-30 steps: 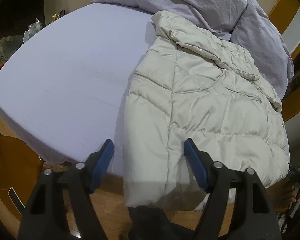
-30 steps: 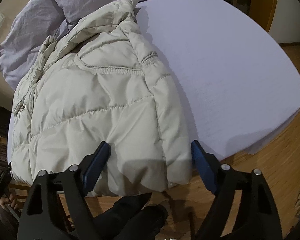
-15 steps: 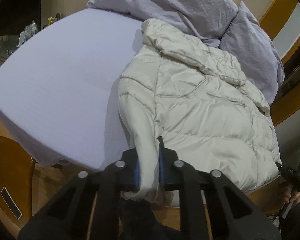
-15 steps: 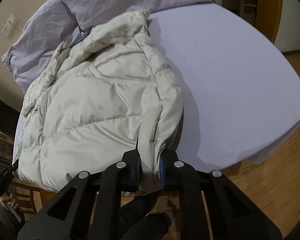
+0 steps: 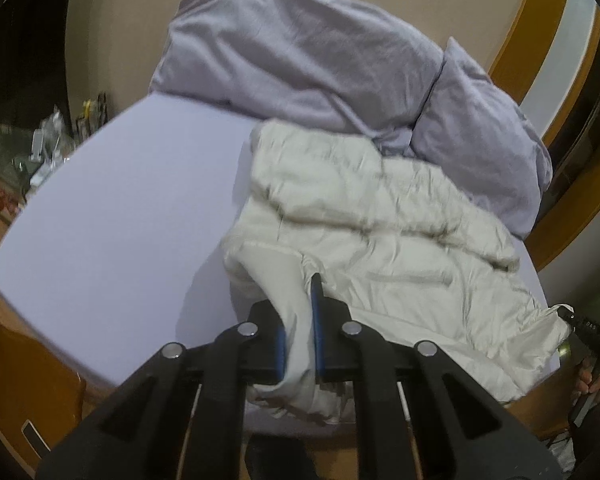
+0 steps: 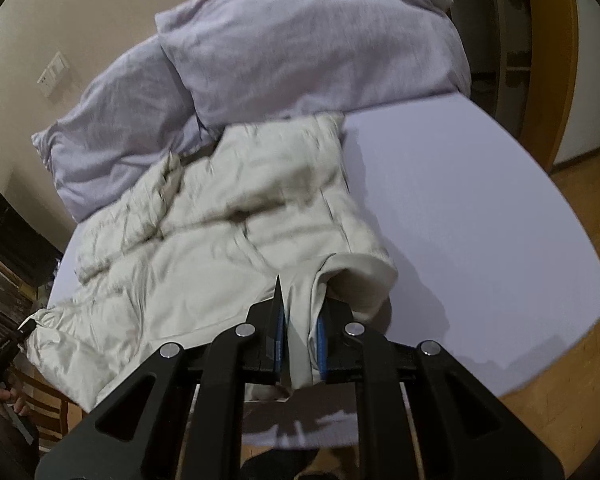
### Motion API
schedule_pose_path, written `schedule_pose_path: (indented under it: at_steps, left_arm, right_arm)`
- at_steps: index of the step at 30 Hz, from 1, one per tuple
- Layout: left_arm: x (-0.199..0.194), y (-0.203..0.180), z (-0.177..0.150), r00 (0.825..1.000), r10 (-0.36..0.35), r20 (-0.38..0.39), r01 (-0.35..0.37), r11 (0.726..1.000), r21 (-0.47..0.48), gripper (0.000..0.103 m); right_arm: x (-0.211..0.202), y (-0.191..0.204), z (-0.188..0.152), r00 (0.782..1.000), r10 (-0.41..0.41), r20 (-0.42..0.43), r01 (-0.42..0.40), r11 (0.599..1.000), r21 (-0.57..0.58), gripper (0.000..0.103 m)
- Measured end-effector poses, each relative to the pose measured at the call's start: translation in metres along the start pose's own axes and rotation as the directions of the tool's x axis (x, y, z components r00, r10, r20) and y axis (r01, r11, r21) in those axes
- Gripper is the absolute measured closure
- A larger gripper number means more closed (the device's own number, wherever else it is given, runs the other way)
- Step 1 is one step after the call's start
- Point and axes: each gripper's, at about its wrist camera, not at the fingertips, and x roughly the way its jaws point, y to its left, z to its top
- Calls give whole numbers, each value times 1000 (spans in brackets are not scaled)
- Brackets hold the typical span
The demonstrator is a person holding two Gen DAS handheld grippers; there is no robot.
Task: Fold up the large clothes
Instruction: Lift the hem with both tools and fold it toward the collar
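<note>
A cream quilted puffer jacket (image 5: 384,232) (image 6: 204,232) lies on a bed with a lavender sheet (image 5: 120,216) (image 6: 460,220). My left gripper (image 5: 299,308) is shut on the jacket's near hem corner, the cloth bunched between its blue pads. My right gripper (image 6: 300,312) is shut on the opposite near hem corner in the same way. Both corners are raised off the sheet, and the hem hangs slack between them. The far gripper shows as a dark shape at the jacket's other corner (image 5: 580,320) (image 6: 4,344). The collar end rests near the pillows.
Two lavender pillows (image 5: 300,44) (image 6: 320,40) lean against the beige wall at the head of the bed. Wooden floor (image 6: 572,380) and a wooden bed frame (image 5: 32,380) lie below the mattress edge. Cluttered items (image 5: 52,140) stand left of the bed. A hand (image 5: 592,380) shows at the right.
Both grippers went from wide open around the hem corners to shut on them, then rose, lifting the near edge of the jacket off the bed and wrinkling it.
</note>
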Motion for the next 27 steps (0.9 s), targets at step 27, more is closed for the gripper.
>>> schedule_pose_path:
  at_steps: [27]
  left_arm:
    - [103, -42, 191, 995, 8, 103, -11, 999, 35, 93]
  right_arm:
    - [88, 34, 168, 988, -24, 152, 19, 999, 30, 90]
